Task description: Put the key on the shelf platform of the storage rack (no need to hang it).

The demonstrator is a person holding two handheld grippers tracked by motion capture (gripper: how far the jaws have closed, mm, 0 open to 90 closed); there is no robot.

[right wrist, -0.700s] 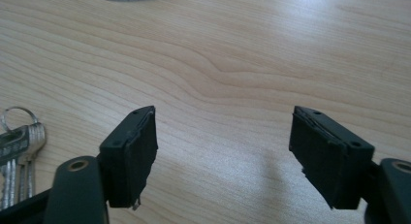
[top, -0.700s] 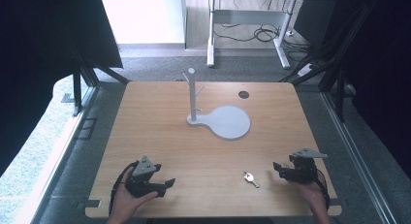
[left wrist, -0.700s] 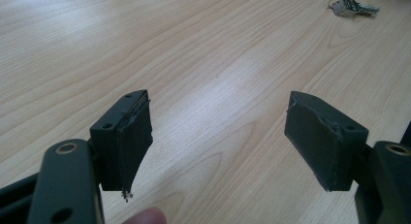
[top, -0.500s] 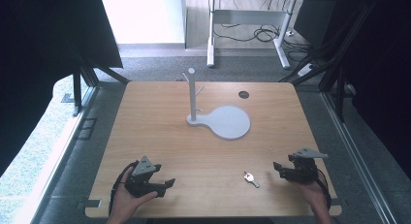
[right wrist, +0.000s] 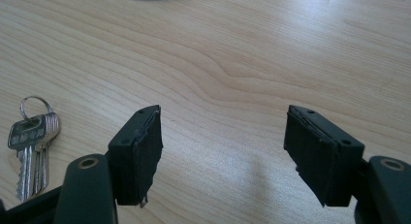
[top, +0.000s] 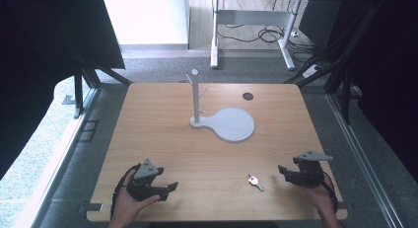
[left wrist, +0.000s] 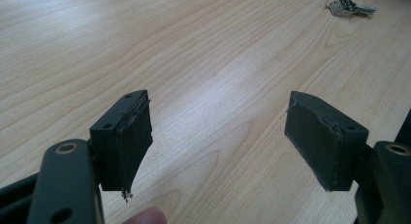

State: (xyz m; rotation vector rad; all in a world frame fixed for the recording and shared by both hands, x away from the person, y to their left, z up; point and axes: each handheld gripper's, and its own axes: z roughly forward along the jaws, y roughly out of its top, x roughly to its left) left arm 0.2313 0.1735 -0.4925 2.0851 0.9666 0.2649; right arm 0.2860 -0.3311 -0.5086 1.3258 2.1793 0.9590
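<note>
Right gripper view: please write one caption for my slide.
Open right claw above wooden table, keys lying beside it.

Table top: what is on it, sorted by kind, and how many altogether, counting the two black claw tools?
Grey stand with pegs on a round base: 1
Bunch of keys: 1
Hand-held grippers: 2, the left gripper and the right gripper, both with jaws open and holding nothing
Total: 4

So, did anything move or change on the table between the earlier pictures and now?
Nothing visibly changed. The left tool and the right tool rest open at the near edge as before, and the keys lie untouched between them. The stand is where it was.
</note>
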